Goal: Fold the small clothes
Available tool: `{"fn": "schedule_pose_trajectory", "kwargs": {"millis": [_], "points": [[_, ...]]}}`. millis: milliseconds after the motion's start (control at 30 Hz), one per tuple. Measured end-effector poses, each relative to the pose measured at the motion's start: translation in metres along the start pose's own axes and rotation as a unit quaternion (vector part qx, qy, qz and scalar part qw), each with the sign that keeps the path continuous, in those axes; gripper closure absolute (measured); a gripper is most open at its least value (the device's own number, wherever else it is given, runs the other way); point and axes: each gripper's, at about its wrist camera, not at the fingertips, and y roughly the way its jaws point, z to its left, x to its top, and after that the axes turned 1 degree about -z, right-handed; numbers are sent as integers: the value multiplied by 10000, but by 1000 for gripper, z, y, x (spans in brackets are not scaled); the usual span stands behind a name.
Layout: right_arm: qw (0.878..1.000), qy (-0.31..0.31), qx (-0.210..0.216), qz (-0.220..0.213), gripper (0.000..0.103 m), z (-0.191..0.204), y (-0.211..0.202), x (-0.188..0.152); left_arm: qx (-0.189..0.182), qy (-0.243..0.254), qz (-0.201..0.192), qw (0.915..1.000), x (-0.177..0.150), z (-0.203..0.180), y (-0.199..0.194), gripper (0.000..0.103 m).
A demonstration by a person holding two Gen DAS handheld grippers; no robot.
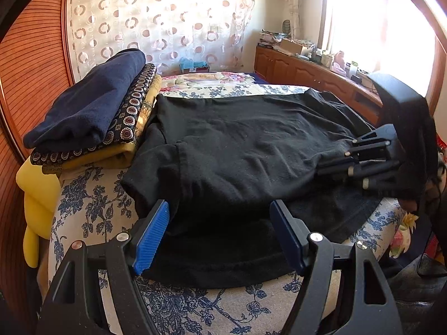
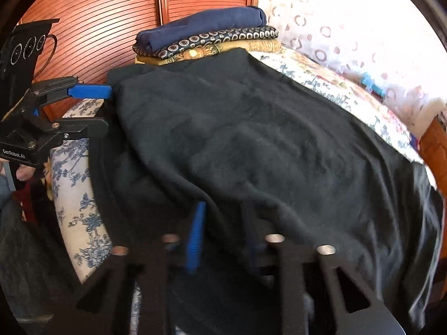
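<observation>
A bed (image 1: 92,195) with a blue-flowered cover fills both views, and spread across most of it lies the black T-shirt (image 1: 237,145), roughly flat with soft wrinkles and one short sleeve reaching toward the near left corner. At the far left of the bed, just beside the shirt's edge, sits a stack of folded clothes (image 1: 92,117): a navy piece on top, a patterned one under it, a yellow one at the bottom. That stack suggests earlier garments are finished and this shirt is the one in hand, at the first fold. The right gripper (image 2: 223,237) comes in low from the shirt's right side, angled downward, its jaws clenched tight with black cloth bunched between them, so it appears to be pinching a side edge of the shirt. The left gripper (image 1: 220,231) hovers over the near hem, tilted down, its blue pads (image 1: 152,237) spread wide on either side of the fabric and pressing on nothing. The next move likely calls for the left jaws to close on the hem so both hands can lift and carry that side across.
</observation>
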Motion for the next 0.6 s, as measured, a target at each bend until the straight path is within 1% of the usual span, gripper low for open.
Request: {"fn": "schedule_pose_trajectory", "kwargs": {"millis": [100, 200, 267, 333, 400, 433, 467, 500, 533, 600], "points": [[9990, 200, 288, -287, 102, -15, -6, 13, -3, -2, 11, 10000, 0, 0, 1, 28], [9972, 518, 283, -453, 102, -37, -7, 24, -2, 14, 30, 10000, 1, -1, 3, 28], [9959, 745, 207, -471, 102, -52, 1, 30, 0, 35, 55, 10000, 1, -2, 6, 28], [9930, 1079, 236, -409, 102, -66, 15, 33, -15, 76, 74, 9999, 3, -3, 9, 28], [9910, 1303, 89, -283, 101, -76, 30, 35, -60, 136, 72, 9999, 7, -6, 12, 28], [9904, 1364, -11, -224, 98, -78, 36, 36, -85, 153, 67, 9998, 9, -6, 14, 28], [9892, 1443, -174, -191, 92, -81, 40, 35, -88, 159, 69, 9998, 11, -6, 16, 28], [9878, 1511, -296, -216, 88, -83, 42, 35, -80, 165, 81, 9998, 13, -7, 18, 28], [9870, 1553, -316, -270, 87, -84, 41, 35, -74, 172, 86, 9998, 15, -7, 20, 28], [9845, 1653, -395, -421, 80, -86, 37, 32, -73, 192, 78, 9998, 18, -9, 22, 28]]}}
